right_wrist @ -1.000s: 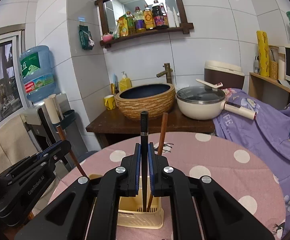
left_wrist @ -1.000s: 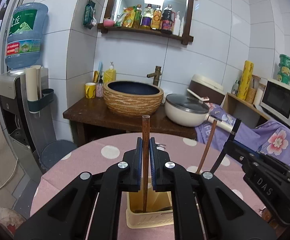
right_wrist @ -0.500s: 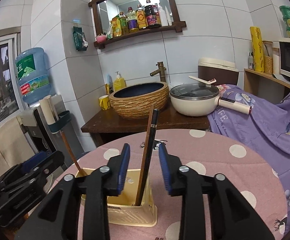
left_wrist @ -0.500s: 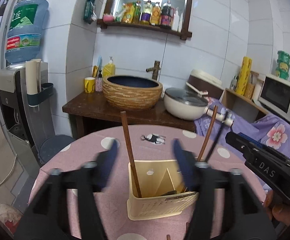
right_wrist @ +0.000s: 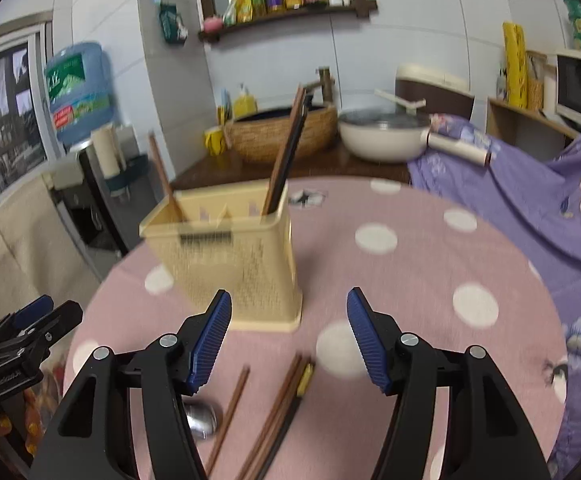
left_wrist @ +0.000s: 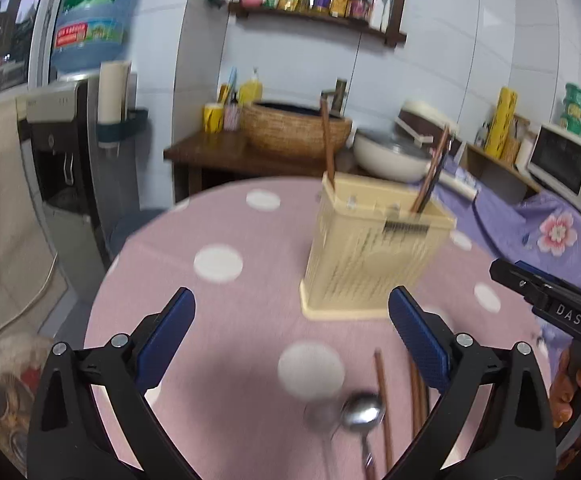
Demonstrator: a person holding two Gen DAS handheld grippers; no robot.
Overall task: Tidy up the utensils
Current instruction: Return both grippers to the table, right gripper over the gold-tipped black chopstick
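Note:
A cream utensil basket [left_wrist: 370, 252] [right_wrist: 226, 256] stands on the pink dotted table. It holds a brown chopstick [left_wrist: 327, 142] [right_wrist: 164, 180] at one end and a brown and a black chopstick [left_wrist: 430, 170] [right_wrist: 288, 156] at the other. Loose chopsticks [left_wrist: 382, 400] [right_wrist: 274, 412] and a metal spoon [left_wrist: 360, 418] [right_wrist: 202, 418] lie on the table in front. My left gripper [left_wrist: 290, 344] and right gripper [right_wrist: 288, 336] are both open and empty, low over the loose utensils.
The round table [left_wrist: 218, 264] [right_wrist: 430, 248] has a purple floral cloth [right_wrist: 530, 184] to the right. Behind stand a wooden counter with a woven basin [left_wrist: 296, 130] and a white pot [left_wrist: 390, 154]. A water dispenser [left_wrist: 70, 120] is at the left.
Both grippers opened and let go of their chopsticks, which now stand in the basket. Both grippers then pulled back and dropped toward the loose utensils on the table.

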